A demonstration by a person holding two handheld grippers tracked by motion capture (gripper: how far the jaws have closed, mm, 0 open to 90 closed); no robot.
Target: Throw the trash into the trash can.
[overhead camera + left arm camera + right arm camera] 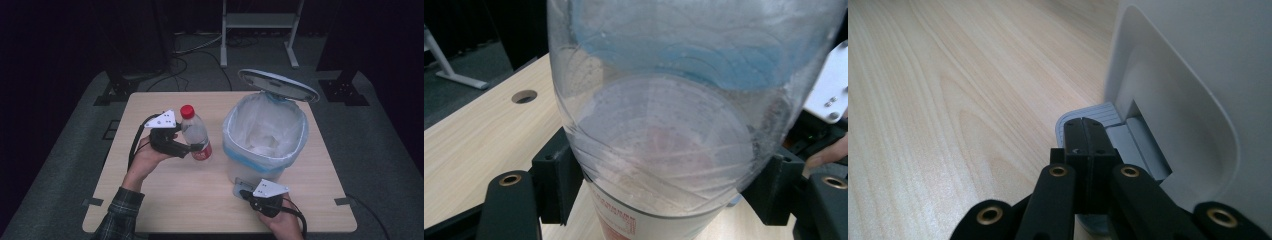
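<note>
A clear plastic bottle [195, 134] with a red cap and a red label leans slightly over the left half of the wooden table [175, 200]. My left gripper [192, 149] is shut on its lower body, just above the label. In the left gripper view the bottle [664, 100] sits between the two black jaws of that gripper [664, 180]. My right gripper [245, 192] is at the front of a white pedal bin [250, 170]. Its jaws are shut together, and the tips [1084, 125] rest on the grey pedal [1143, 145]. The bin's lid [277, 84] stands raised.
The bin has a translucent bag with a blue rim, and pale material lies inside. A round hole [524, 96] is cut in the table top. A metal stand [260, 20] and cables are on the floor behind the table.
</note>
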